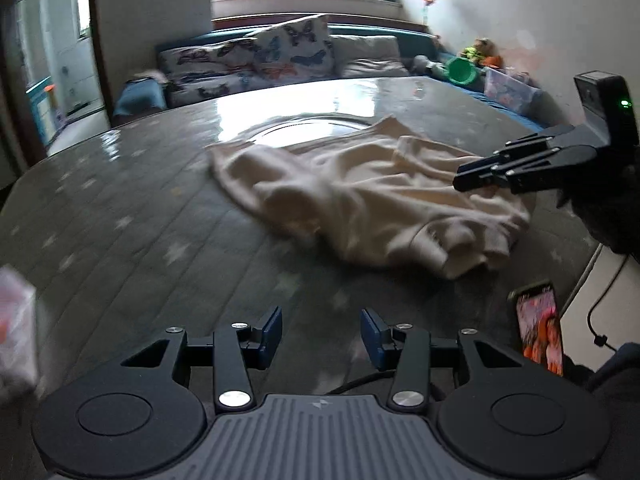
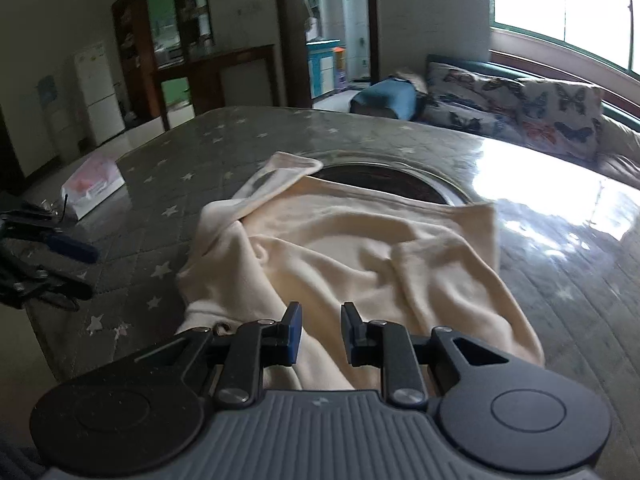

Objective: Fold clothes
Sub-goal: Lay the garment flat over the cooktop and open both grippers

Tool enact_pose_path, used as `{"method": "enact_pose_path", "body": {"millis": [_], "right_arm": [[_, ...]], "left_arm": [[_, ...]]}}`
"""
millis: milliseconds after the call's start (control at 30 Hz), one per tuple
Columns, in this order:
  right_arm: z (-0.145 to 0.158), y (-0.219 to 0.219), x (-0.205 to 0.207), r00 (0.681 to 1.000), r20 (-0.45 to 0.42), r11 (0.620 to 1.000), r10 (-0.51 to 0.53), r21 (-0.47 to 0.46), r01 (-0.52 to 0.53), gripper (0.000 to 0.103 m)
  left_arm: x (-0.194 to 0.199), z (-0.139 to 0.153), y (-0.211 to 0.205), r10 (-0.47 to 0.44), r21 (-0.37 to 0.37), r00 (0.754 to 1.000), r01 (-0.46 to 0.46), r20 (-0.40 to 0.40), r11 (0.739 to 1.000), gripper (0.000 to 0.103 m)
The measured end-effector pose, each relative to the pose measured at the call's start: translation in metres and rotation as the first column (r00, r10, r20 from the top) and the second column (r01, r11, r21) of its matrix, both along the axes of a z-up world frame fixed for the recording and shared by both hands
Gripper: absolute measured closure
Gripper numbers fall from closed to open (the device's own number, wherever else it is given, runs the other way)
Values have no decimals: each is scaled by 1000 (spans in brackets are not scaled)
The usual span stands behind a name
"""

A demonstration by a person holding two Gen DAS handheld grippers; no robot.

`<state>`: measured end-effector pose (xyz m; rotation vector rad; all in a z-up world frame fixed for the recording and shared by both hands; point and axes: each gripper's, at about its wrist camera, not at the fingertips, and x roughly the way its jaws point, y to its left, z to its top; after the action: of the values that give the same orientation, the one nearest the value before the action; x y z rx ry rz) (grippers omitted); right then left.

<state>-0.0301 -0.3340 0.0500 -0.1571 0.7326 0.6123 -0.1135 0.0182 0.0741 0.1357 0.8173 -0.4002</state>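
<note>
A cream garment (image 1: 360, 200) lies crumpled on the star-patterned table (image 1: 140, 208), with a ribbed cuff toward the near right. My left gripper (image 1: 322, 332) hovers over bare table short of the garment. Its jaws are open and nothing is between them. My right gripper (image 1: 486, 182) reaches in from the right over the garment's right side. In the right wrist view the right gripper (image 2: 322, 332) stands narrowly open just above the garment (image 2: 360, 256); cloth shows through the gap and the pads do not press on it. The left gripper (image 2: 80, 270) shows at the left edge.
A glass turntable (image 1: 312, 128) sits at the table's middle, partly under the garment. A phone (image 1: 540, 332) leans at the near right edge beside a cable. A white plastic packet (image 2: 94, 184) lies at the table's left. A sofa with butterfly cushions (image 1: 288, 52) stands behind.
</note>
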Motion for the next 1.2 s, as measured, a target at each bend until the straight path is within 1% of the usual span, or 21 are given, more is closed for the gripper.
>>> {"method": "enact_pose_path", "body": {"millis": [33, 133, 200, 267, 333, 433, 533, 600, 667, 733, 767, 800, 933, 1000, 1133, 1200], "right_arm": [[-1, 5, 2, 1000, 5, 1000, 8, -7, -8, 82], [-4, 14, 6, 1000, 8, 1000, 21, -22, -21, 82], [-7, 19, 7, 1000, 8, 999, 28, -34, -28, 82], [-11, 23, 8, 999, 4, 998, 38, -46, -37, 82], [-18, 28, 7, 998, -21, 997, 57, -47, -58, 82], [-29, 36, -1, 992, -55, 991, 111, -62, -115, 83], [-37, 44, -13, 983, -63, 980, 170, -90, -175, 82], [-37, 45, -19, 981, -56, 978, 184, -91, -188, 82], [-34, 41, -22, 981, -56, 978, 188, -76, -192, 82], [-30, 36, -24, 983, -53, 982, 178, -57, -181, 82], [-27, 30, -23, 985, -54, 985, 165, -34, -167, 82], [-23, 24, -23, 988, -48, 989, 149, -18, -150, 82], [-12, 0, -19, 998, -17, 998, 67, 19, -67, 82], [-9, -13, -15, 1000, -3, 1000, 14, 25, -14, 82], [-9, -38, -6, 995, 22, 995, -98, 31, 98, 82], [-10, -48, -2, 990, 28, 990, -138, 32, 137, 82]], "left_arm": [[-6, 2, 7, 17, 9, 1000, -17, -2, 1000, 56], [-25, 4, 29, 76, 68, 997, -76, -6, 995, 55], [-36, 5, 45, 128, 121, 992, -126, -7, 985, 55], [-41, 6, 60, 179, 152, 984, -176, -7, 973, 55], [-44, 6, 72, 226, 149, 974, -222, -12, 964, 55], [-43, 3, 78, 258, 133, 966, -255, -4, 958, 55], [-34, 2, 69, 242, 121, 970, -244, 26, 962, 50], [-23, 1, 58, 217, 93, 975, -220, 44, 971, 43], [-10, 1, 46, 187, 61, 981, -190, 56, 980, 42], [4, 0, 32, 162, 32, 985, -164, 67, 986, 41], [11, -1, 25, 149, 18, 986, -150, 73, 988, 38], [18, -2, 18, 136, 5, 988, -137, 76, 991, 36], [40, -5, -4, 102, -28, 991, -100, 88, 995, 32], [46, -7, -11, 104, -43, 989, -100, 101, 994, 26], [54, -12, -18, 132, -96, 986, -123, 105, 988, 22], [56, -15, -18, 150, -117, 983, -138, 106, 984, 15]]}}
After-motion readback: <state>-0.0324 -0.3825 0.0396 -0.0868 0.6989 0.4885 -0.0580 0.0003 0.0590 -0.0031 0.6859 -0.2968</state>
